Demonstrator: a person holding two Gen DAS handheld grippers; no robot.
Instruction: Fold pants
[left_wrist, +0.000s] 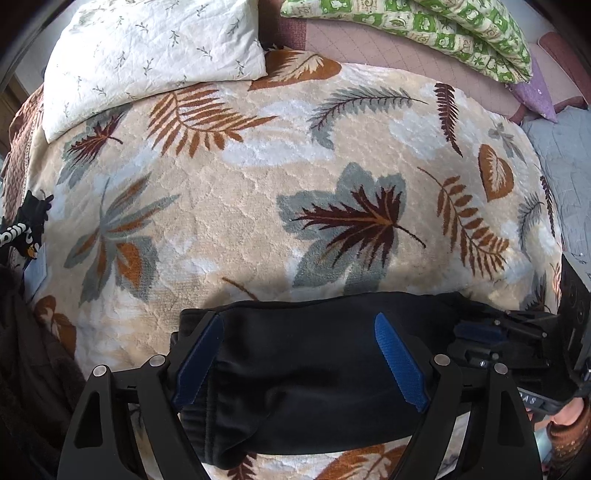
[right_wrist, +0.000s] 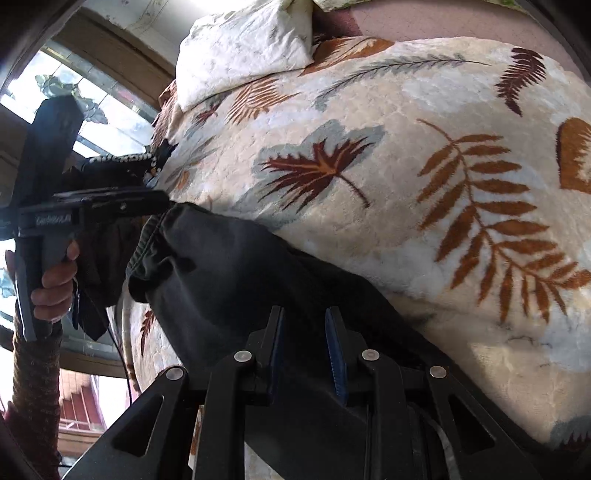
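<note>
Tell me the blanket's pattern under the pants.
Cream blanket with brown, rust and grey leaves; clearest in the left wrist view.

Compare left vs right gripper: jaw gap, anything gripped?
Left gripper: jaws spread wide over the pants, nothing pinched. Right gripper: jaws narrow, a small gap open, pads clear of the cloth. Both have blue pads and point down at the black pants on the blanket.

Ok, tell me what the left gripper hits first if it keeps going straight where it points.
Most likely the black pants: the left gripper points down at them, open fingers straddling the folded cloth on the leaf-print blanket. Depth is unclear.
</note>
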